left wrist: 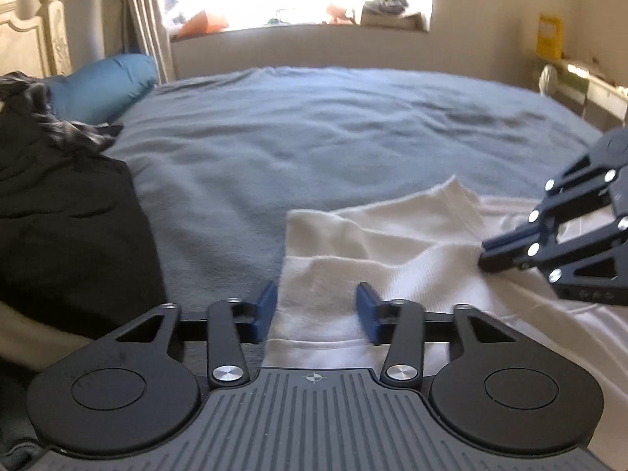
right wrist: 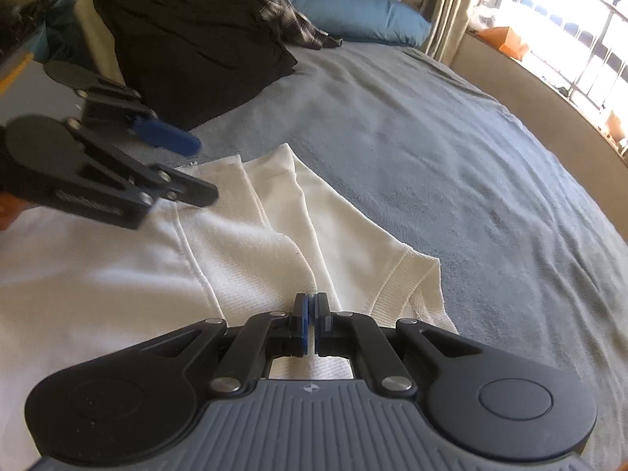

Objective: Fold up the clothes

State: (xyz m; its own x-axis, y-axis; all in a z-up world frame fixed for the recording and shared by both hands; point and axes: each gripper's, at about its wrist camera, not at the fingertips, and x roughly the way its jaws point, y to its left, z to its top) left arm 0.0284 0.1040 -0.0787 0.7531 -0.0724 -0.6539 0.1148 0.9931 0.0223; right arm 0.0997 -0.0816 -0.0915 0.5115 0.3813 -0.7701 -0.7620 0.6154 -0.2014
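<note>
A white garment (left wrist: 392,243) lies spread on the grey-blue blanket, with a sleeve and ribbed cuff (right wrist: 408,274) folded across it. My left gripper (left wrist: 317,310) is open, and its blue pads straddle the garment's near-left edge with a hem between them. In the right wrist view the left gripper (right wrist: 192,168) hovers just over the garment's far corner. My right gripper (right wrist: 311,314) is shut, its pads pinching a raised fold of the white fabric. From the left wrist view the right gripper (left wrist: 486,255) meets the cloth at the right.
A pile of black clothes (left wrist: 66,212) with a plaid cloth (right wrist: 286,11) on top sits left of the garment. A blue pillow (left wrist: 106,86) lies beyond it. The grey-blue blanket (left wrist: 314,137) stretches to a window ledge (left wrist: 298,35). A headboard (left wrist: 35,39) stands far left.
</note>
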